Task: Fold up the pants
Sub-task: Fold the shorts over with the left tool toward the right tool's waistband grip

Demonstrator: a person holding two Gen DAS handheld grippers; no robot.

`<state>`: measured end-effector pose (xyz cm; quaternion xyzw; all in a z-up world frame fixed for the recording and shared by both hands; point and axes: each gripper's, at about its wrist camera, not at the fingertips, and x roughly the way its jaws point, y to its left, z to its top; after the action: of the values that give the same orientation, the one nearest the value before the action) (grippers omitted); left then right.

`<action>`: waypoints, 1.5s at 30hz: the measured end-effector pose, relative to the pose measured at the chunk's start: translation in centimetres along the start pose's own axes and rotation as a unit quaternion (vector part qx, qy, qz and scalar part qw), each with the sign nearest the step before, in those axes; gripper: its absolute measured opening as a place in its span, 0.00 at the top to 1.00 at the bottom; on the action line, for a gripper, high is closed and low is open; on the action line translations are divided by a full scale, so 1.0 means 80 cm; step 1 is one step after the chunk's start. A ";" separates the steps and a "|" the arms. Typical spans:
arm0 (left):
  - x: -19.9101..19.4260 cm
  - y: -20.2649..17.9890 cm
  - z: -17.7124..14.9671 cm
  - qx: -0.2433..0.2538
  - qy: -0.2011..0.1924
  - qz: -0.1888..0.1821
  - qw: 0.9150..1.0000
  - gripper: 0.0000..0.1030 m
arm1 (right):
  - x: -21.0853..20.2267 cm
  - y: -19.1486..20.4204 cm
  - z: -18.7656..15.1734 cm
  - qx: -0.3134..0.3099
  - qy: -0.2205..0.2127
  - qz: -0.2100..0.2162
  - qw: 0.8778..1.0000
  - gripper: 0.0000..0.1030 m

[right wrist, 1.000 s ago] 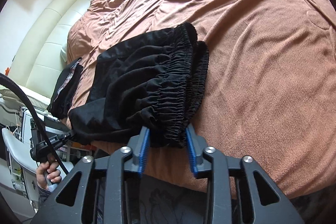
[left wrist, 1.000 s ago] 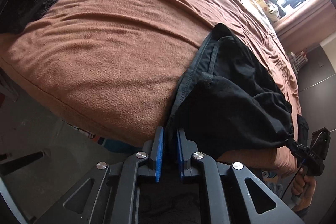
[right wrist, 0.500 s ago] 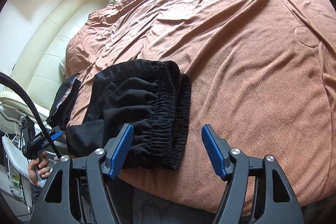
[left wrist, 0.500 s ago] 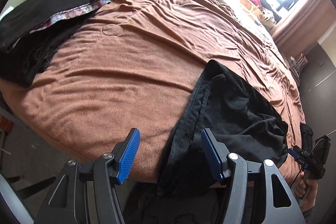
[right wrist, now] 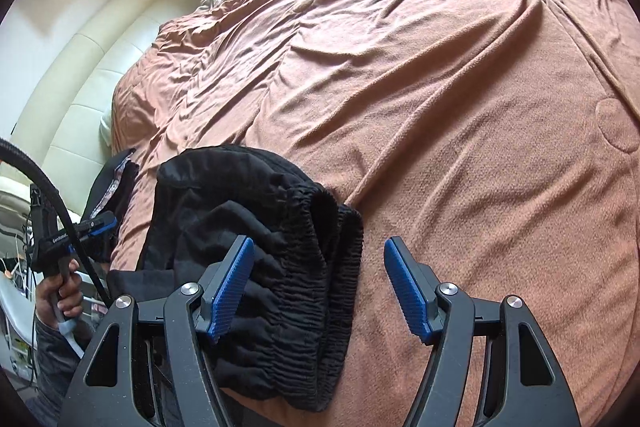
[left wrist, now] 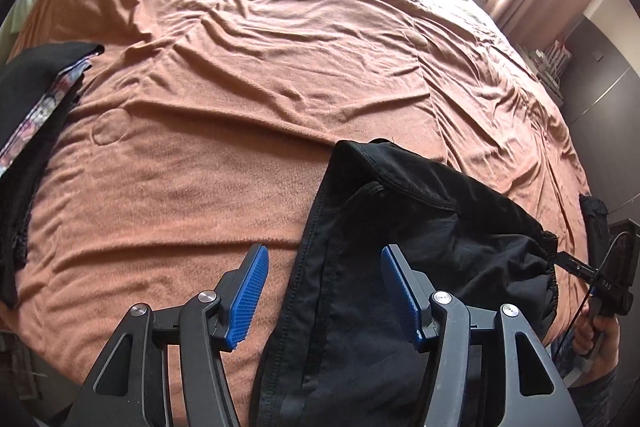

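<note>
Left claw (left wrist: 320, 293): jaws apart, having just been opening. The hem end of the black pants (left wrist: 404, 251) lies below and between the blue pads (left wrist: 248, 291), which do not press on the cloth; one pad sits over the bare bedspread, the other over the fabric. Nothing is gripped.

Right claw (right wrist: 318, 285): jaws likewise apart, having just been opening. The gathered elastic waistband (right wrist: 316, 267) of the pants lies under the gap, nearer the left-hand pad in this view; the other pad stands over bare bedspread. No grip on the cloth.

The pants lie folded in a bundle on the near edge of the bed, on a rumpled brown bedspread (left wrist: 248, 75), with the hem end draped over the bed's edge toward the left claw. Each wrist view shows the opposite claw at the far end of the bundle, held by a hand (right wrist: 60, 287).

A second dark garment (left wrist: 28, 131) with a patterned trim lies on the bedspread, well apart from the pants. A cream padded headboard (right wrist: 76, 99) stands at the bed's far side.
</note>
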<state>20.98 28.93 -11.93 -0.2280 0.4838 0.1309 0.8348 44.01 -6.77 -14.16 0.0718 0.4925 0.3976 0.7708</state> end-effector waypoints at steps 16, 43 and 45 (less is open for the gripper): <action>0.121 -0.056 0.052 0.111 0.096 0.016 0.989 0.74 | 0.048 0.012 0.029 -0.029 0.020 -0.026 0.999 0.76; 0.111 -0.079 0.100 0.128 0.052 0.046 0.989 0.29 | -0.012 -0.006 -0.001 0.029 -0.021 -0.019 0.999 0.44; 0.094 -0.069 0.097 0.119 0.044 0.037 0.991 0.29 | -0.019 -0.009 -0.009 0.036 -0.022 -0.012 0.999 0.44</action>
<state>32.98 28.09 -13.71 -0.1146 0.5405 0.0926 0.8283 43.50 -8.50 -13.82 0.1021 0.4907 0.3684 0.7830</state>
